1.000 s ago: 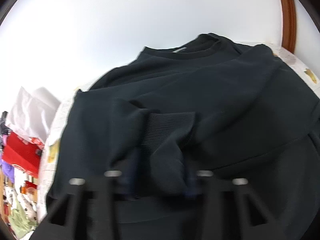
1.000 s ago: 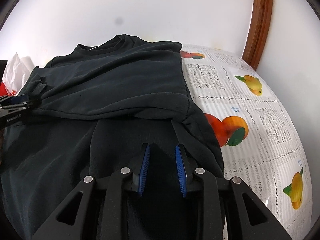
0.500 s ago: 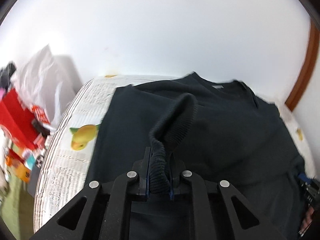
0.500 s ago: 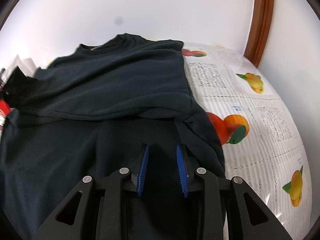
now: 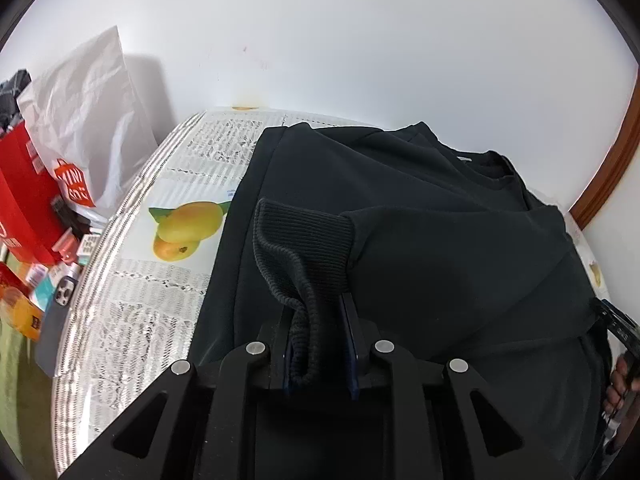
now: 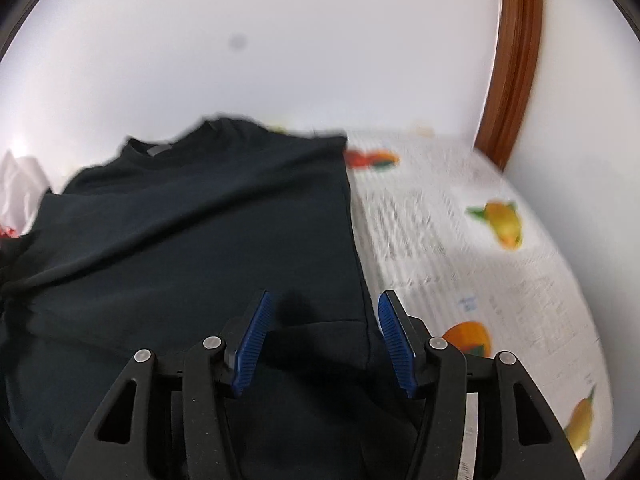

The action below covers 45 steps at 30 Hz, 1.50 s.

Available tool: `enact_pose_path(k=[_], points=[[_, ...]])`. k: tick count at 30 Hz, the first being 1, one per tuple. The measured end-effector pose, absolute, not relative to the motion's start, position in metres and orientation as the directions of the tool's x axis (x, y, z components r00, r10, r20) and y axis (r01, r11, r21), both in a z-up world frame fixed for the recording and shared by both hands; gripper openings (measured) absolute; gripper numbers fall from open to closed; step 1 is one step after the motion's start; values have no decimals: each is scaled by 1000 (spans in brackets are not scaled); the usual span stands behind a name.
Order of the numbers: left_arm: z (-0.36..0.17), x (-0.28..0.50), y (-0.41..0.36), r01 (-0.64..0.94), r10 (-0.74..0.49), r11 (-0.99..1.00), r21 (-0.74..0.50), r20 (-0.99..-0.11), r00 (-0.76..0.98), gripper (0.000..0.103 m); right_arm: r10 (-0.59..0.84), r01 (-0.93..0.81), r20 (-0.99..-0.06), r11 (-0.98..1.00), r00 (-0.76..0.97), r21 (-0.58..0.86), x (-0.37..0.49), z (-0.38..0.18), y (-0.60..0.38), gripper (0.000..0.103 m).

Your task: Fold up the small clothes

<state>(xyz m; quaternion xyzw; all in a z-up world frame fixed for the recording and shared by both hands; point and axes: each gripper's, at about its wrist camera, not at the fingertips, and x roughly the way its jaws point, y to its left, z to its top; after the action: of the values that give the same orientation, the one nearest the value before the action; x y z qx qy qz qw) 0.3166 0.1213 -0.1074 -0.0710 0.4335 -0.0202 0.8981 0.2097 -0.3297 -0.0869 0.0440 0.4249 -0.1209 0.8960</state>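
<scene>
Sweatshirt, dark, soft and limp, spread over fruit-print table mid-frame; ribbed cuff pinched in left tongs, just loosening; right tongs just spreading, empty above lower hem; best gripped at cuffs or hems.

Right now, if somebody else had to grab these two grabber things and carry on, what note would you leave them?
Left gripper: fingers closed on the ribbed sleeve cuff, though they have just eased a little; sleeve lifted over the shirt body.
Right gripper: fingers have just been opening, nothing pinched, hovering over the dark sweatshirt near its right edge.
Sweatshirt lies flat on the fruit-print tablecloth, collar toward the wall.
Done: right side looks folded in.
Left: lay the left sleeve across, release, then fold the sweatshirt's body.
</scene>
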Motion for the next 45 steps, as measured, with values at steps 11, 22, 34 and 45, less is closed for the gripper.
enact_pose_path(k=[11,22,34,45], points=[[-98,299,135,-14,-104,989,-144,-776,623,20,-189,281,-805,959,562,-29,198,-88,-338,55],[-84,239,152,-9,-78,994,-109,-765,639,21,-197,320,-821,947,536,-18,119,-84,-358,55],[-108,143,163,-46,-91,988,-148,-792,603,51,-96,307,-836,948,541,90,10,-97,-359,70],[-134,77,151,-21,-115,988,-154,-816,566,51,-51,225,-802,969,595,105,-43,-104,-326,70]])
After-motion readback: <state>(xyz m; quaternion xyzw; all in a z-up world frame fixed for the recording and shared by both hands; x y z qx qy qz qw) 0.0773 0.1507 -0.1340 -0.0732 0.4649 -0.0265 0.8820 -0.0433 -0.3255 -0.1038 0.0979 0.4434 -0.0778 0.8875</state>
